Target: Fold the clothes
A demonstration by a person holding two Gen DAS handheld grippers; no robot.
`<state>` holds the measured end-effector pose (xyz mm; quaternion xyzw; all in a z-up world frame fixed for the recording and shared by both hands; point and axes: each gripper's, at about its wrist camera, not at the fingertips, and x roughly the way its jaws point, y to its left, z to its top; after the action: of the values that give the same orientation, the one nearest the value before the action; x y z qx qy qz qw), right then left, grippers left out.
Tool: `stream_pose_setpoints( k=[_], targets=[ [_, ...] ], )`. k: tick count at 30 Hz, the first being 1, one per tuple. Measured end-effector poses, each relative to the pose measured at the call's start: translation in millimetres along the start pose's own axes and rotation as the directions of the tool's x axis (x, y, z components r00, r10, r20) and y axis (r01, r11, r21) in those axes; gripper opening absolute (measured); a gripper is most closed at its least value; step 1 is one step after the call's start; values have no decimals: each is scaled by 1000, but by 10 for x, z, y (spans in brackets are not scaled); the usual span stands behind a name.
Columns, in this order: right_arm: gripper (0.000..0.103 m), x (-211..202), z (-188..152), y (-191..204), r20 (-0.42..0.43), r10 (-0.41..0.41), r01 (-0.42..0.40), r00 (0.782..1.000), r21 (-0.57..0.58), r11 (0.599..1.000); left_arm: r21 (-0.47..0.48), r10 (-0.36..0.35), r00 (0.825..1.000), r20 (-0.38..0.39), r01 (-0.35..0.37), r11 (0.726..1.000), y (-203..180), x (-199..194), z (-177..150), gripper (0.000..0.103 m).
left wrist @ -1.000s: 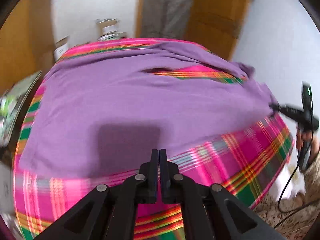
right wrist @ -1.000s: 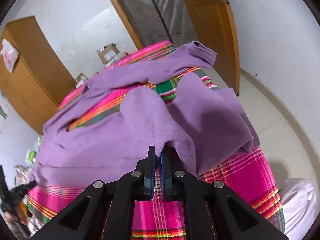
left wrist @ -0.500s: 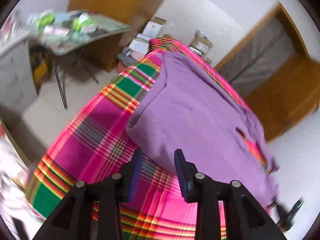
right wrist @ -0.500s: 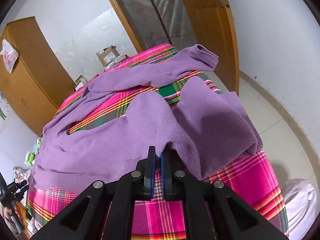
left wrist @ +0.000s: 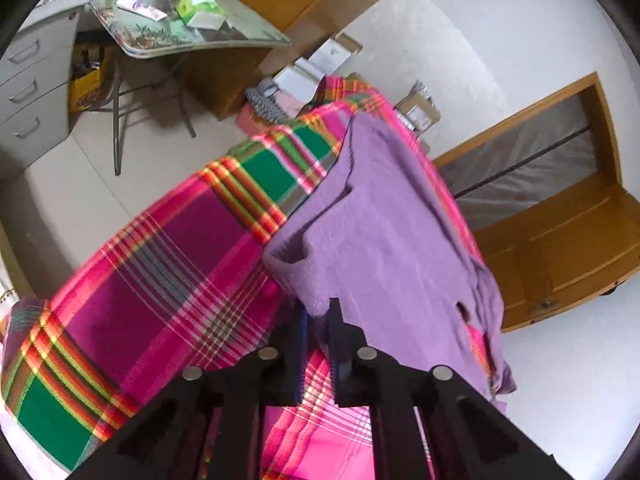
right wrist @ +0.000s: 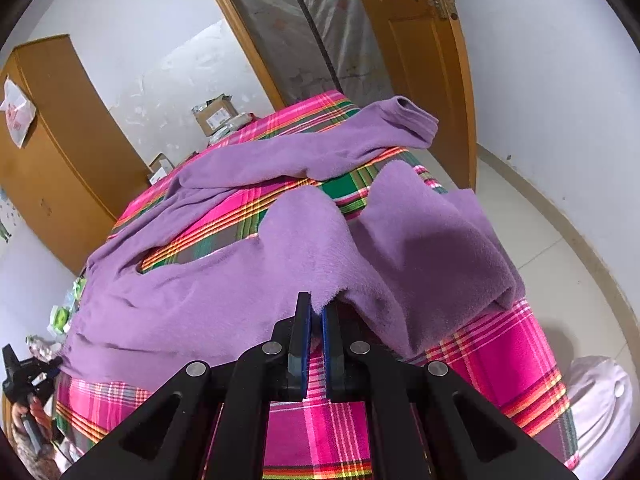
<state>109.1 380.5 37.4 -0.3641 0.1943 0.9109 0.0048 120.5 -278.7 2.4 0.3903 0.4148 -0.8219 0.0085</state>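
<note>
A purple fleece garment lies spread over a pink, green and yellow plaid cloth on a table. My left gripper is shut on the garment's near hem corner. In the right wrist view the garment stretches across the plaid cloth, one long sleeve reaching to the far edge. My right gripper is shut on the garment's near edge, and a fold hangs to its right. The left gripper also shows in the right wrist view at the far left corner.
A grey desk with drawers and a folding table with boxes and packets stand left of the plaid table. Cardboard boxes sit by the far wall. A wooden cabinet and a wooden door stand behind. A white bundle lies on the floor.
My left gripper swung to the garment's left corner, opened, then shut on the hem there. My right gripper kept its hold and barely moved.
</note>
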Motion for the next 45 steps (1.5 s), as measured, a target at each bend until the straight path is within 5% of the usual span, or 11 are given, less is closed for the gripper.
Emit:
stream_pose_setpoints(
  k=[10, 21, 25, 31, 39, 45],
  targets=[
    [5, -226, -20, 23, -9, 61, -61, 998, 33, 998, 21, -37, 997, 71, 36, 999, -49, -314, 42, 5],
    [9, 9, -239, -144, -125, 13, -11, 992, 14, 1000, 37, 114, 993, 9, -115, 993, 89, -115, -5, 7],
    [17, -126, -222, -226, -111, 57, -57, 992, 5, 998, 146, 177, 983, 44, -181, 973, -139, -184, -83, 10],
    [19, -402, -182, -388, -49, 103, -104, 994, -15, 995, 270, 143, 978, 153, -181, 946, -594, -424, -215, 19],
    [32, -396, 99, -914, 78, -28, 19, 997, 115, 993, 487, -5, 1000, 22, -6, 874, -1382, -52, -596, 26],
    [38, -78, 287, -1092, 45, -38, 33, 998, 98, 995, 586, -23, 983, -181, 127, 800, -1924, 593, -1054, 27]
  ],
)
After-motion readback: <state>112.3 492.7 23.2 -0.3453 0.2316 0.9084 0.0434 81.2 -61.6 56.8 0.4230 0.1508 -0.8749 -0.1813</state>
